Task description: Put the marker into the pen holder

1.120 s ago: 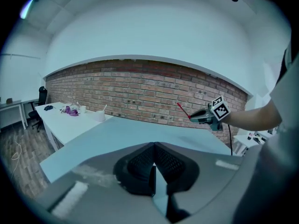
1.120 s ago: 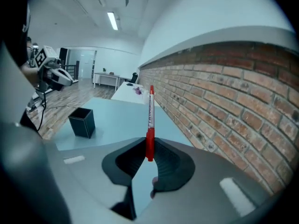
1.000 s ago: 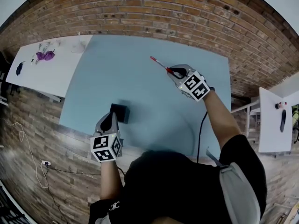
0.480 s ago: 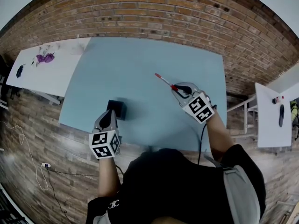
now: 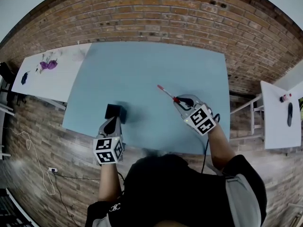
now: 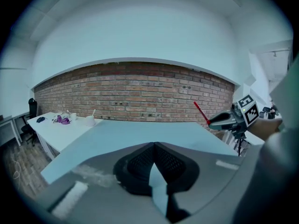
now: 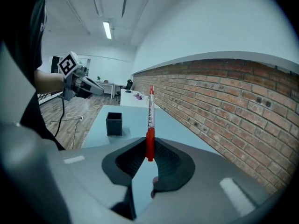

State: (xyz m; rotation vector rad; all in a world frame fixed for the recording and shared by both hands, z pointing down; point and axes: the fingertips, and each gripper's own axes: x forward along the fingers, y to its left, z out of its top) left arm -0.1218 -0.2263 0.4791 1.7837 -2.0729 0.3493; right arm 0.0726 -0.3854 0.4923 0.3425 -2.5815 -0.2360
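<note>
two hand-held grippers, one in each of our hands, are over a light blue table (image 5: 151, 65) in the head view.

the left gripper (image 5: 112, 123) is near the table's near edge, at about 7 o'clock from the frame's centre, and points toward 12 o'clock. in the left gripper view its jaws are pressed together at the tips with nothing between them.

the pen holder (image 5: 115, 112), a small black square cup with an open top, stands upright on the table at 12 o'clock from the left gripper's tips. it is just beside them, and we cannot tell whether they touch.

the right gripper (image 5: 182, 100) is at about 3 o'clock from the pen holder, well apart from it and above the table. it is pinching the marker (image 5: 166, 93) by its red end. the white barrel reaches out from the jaws toward 10 o'clock and ends in a red tip.

in the right gripper view the marker (image 7: 150, 120) rises straight toward 12 o'clock from between the closed jaws. the pen holder (image 7: 114, 124) is on the table at about 10 o'clock from them.

a brick wall (image 5: 156, 18) runs along the far side of the table at 12 o'clock. a white table (image 5: 57, 74) is at 10 o'clock with a purple object (image 5: 48, 65) on it.
</note>
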